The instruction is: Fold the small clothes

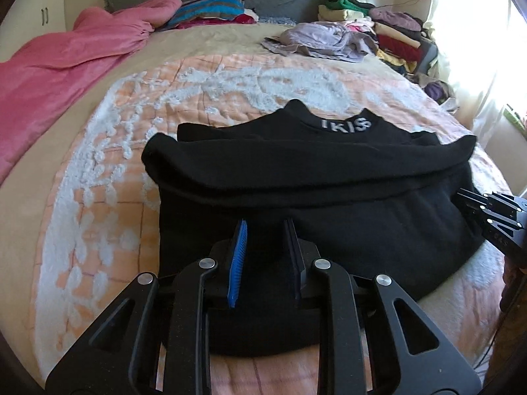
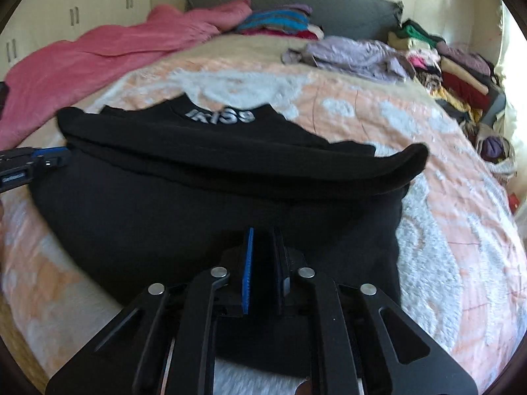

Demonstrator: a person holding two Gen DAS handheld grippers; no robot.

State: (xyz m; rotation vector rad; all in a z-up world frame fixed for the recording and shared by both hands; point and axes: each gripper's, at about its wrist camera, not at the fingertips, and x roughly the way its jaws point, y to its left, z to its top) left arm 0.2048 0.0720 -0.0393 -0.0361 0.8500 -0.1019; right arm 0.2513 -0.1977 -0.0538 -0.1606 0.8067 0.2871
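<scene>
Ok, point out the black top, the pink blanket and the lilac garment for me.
black top [image 1: 313, 177], left wrist view, on its folded-over upper layer.
pink blanket [image 1: 56, 75], left wrist view, on its broad middle.
lilac garment [image 2: 355, 52], right wrist view, on its crumpled centre.

Matt black knit garment [image 1: 313, 177] lies on a tufted, fluffy bedspread [image 1: 230, 82]; pink blanket [image 1: 66, 59] looks plush.

The right claw [image 2: 263, 243] is closed over the near hem of a black garment [image 2: 204, 204] with white lettering, spread on the peach bedspread [image 2: 444, 197]. The left claw [image 2: 56, 158] touches its left edge. Clothes [image 2: 461, 75] are piled far right.
</scene>
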